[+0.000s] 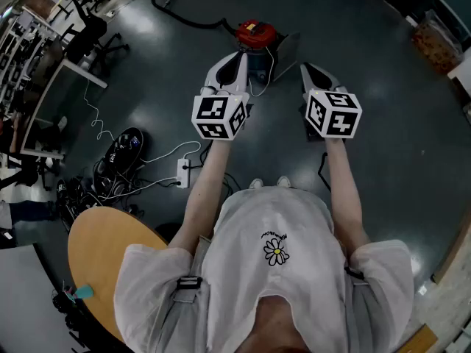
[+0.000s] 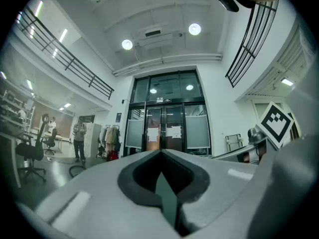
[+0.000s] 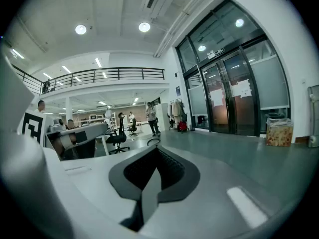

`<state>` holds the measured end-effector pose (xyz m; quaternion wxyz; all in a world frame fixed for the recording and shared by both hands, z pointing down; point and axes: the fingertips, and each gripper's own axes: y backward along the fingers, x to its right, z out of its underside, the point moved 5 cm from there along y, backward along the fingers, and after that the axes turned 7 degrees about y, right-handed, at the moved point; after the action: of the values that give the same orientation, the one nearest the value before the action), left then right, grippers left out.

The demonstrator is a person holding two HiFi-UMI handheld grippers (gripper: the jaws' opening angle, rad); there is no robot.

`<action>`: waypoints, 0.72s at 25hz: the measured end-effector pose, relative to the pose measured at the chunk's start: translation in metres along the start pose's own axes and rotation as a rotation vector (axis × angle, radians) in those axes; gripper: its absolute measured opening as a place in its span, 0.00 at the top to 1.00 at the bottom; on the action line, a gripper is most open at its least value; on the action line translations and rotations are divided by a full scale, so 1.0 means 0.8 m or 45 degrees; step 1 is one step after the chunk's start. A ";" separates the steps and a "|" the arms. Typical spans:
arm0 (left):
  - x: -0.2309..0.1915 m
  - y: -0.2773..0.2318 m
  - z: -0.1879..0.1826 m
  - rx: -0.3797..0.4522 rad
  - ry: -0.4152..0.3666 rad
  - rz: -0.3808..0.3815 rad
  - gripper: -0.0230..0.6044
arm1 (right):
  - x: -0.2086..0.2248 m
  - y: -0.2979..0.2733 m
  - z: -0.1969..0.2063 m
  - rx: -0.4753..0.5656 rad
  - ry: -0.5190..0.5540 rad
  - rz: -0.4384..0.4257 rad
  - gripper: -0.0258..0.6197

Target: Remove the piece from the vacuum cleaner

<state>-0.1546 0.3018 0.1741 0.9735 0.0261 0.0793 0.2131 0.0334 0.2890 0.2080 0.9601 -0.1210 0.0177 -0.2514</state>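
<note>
A red canister vacuum cleaner (image 1: 255,33) sits on the dark floor ahead of me, and its black hose (image 1: 180,13) curls away to the left. A grey flat part (image 1: 288,48) leans at its right side. My left gripper (image 1: 234,61) is held level in the air, its tips over the vacuum's near left side in the head view, jaws together and holding nothing (image 2: 160,153). My right gripper (image 1: 307,68) hangs to the right of the vacuum, tilted slightly down, jaws shut and bare (image 3: 157,148). Neither touches the vacuum.
A white power strip (image 1: 182,172) with cables lies on the floor at my left, beside a black bag (image 1: 121,153). A round wooden table (image 1: 103,248) is near left. Office chairs (image 1: 92,28) stand far left. Glass doors (image 2: 167,128) are ahead, a person (image 2: 79,141) far off.
</note>
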 end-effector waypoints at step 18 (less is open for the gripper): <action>0.000 -0.013 0.016 0.004 0.005 -0.040 0.96 | 0.021 -0.016 -0.001 0.151 -0.209 -0.174 0.92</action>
<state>-0.1479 0.2922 0.1862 0.9765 0.0258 0.0820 0.1977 0.0418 0.2699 0.2107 0.9444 -0.0850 -0.0841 -0.3063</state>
